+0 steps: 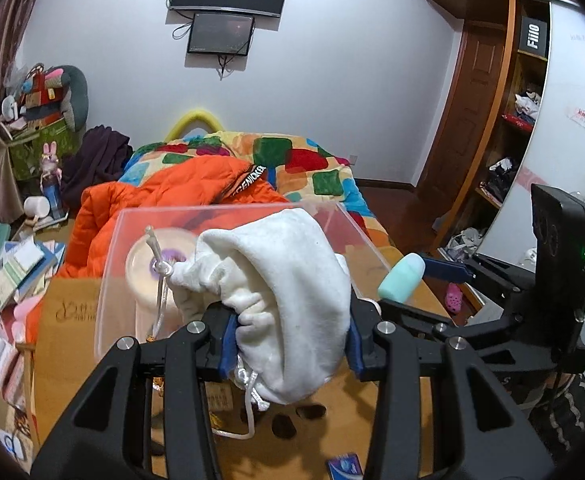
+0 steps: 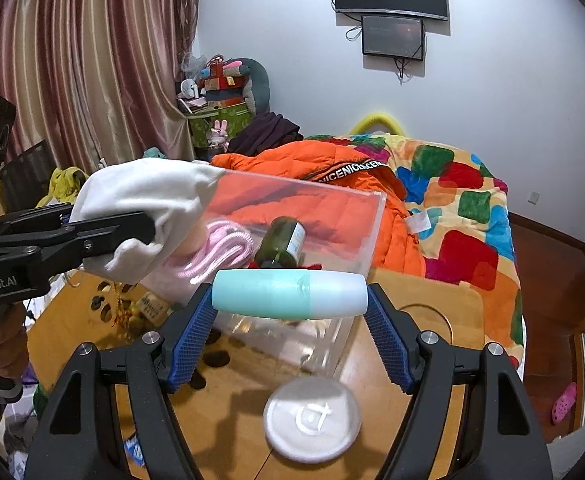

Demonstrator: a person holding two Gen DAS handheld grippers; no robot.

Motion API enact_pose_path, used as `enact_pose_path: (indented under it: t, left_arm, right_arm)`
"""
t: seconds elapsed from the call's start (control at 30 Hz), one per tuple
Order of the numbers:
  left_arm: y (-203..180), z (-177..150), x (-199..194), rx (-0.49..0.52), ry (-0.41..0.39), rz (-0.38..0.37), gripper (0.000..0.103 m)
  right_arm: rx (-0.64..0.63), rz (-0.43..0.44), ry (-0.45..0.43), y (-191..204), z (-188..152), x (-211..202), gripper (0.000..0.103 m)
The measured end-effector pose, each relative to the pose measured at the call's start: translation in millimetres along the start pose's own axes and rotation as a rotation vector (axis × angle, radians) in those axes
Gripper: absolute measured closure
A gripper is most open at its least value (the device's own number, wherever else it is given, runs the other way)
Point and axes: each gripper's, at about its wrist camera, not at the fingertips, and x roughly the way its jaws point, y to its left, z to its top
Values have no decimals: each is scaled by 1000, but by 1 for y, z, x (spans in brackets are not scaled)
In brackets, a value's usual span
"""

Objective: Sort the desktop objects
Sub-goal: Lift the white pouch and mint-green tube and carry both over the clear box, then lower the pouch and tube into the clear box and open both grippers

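My left gripper point(image 1: 290, 344) is shut on a white drawstring pouch point(image 1: 288, 292), held up over the near rim of a clear plastic box point(image 1: 228, 216); its cord dangles below. From the right wrist view the same pouch point(image 2: 148, 196) hangs at the box's left corner. My right gripper point(image 2: 290, 316) is shut on a mint-and-white bottle point(image 2: 290, 294), gripped end to end and lying crosswise just in front of the clear box point(image 2: 356, 240). Inside the box lie a dark green bottle point(image 2: 282, 244), a pink cord bundle point(image 2: 220, 248) and a round cream disc point(image 1: 152, 264).
A wooden desk point(image 2: 424, 308) carries a round white lid point(image 2: 312, 418), a small blue packet point(image 1: 344, 468) and dark cut-outs. Behind it is a bed with an orange jacket point(image 2: 332, 184) and a patchwork quilt. Books and clutter fill the left side; a wardrobe stands right.
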Motion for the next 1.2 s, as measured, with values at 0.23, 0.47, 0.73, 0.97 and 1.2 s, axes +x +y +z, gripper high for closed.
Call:
enact_pose_path:
  t: [0.23,0.47,0.73,0.97,1.2]
  left_arm:
    - [7,7,36,1,55,11,61]
    - [7,4,52,17,83,20,61]
    - [10,6,47,-1,92,-15,58]
    - [10,15,29,-15,54,-40,52]
    - [11,22,0,8,-10,-15,43]
  right_arm:
    - [13,1,19,-7,11,24,32]
    - [-24,-14,19,-4,14,37,32]
    - [-70,-34,22,3,15,42,32]
    - [-72,-59,15,8,18,35,31]
    - [-68,-52,-3,15,15,15,30]
